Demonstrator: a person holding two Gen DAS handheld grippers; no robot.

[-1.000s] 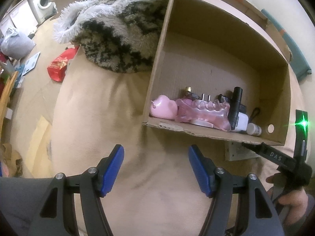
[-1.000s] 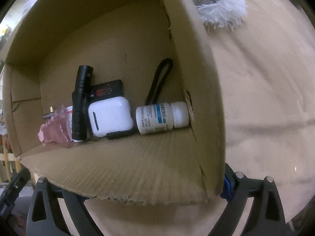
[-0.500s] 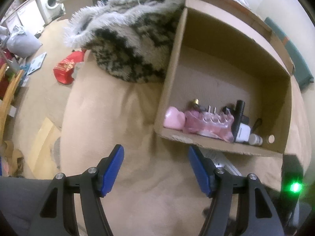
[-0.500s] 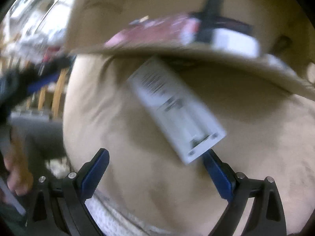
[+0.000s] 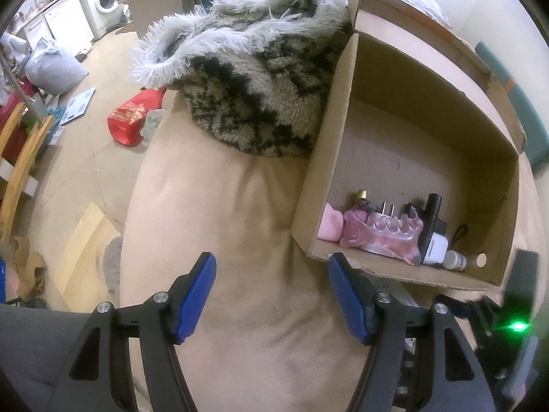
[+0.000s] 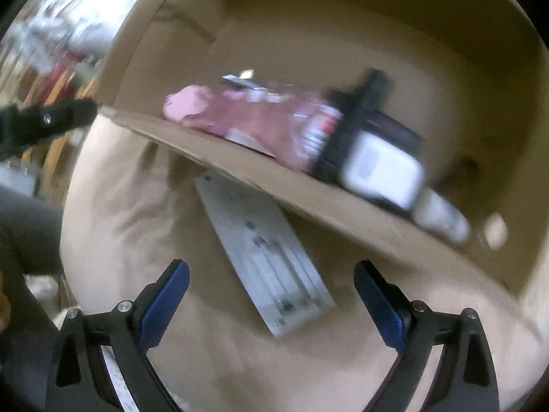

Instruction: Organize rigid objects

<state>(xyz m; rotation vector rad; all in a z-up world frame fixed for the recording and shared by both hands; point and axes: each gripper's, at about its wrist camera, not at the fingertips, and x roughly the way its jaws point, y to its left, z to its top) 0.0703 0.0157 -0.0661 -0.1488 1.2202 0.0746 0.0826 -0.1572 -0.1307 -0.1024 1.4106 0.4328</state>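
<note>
A beige cushioned surface (image 5: 240, 240) fills the foreground, with a washing machine (image 5: 104, 0) and a cluttered floor seen far behind it. A shaggy black-and-cream blanket (image 5: 260, 89) is heaped on the cushion, pressed against the outer wall of a cardboard box (image 5: 343, 110).

Inside the box, along its near wall, a row of small things is packed: a pink soft lump (image 5: 330, 226), a clear pink ridged piece (image 5: 384, 235), a black torch (image 5: 430, 219), a white case (image 5: 435, 250) and a small white bottle (image 5: 454, 260). In the blurred right wrist view the same row is made out only roughly.

A flat white packet (image 6: 271, 261) is laid on the cushion just outside the box, its far end tucked under the box's near edge.

The left claw (image 5: 272, 297) is held apart at a middling width over bare cushion, with nothing between its blue pads. The right claw (image 6: 271, 304) is spread wide above the packet's near end, and the pads are not pressed on it.
</note>
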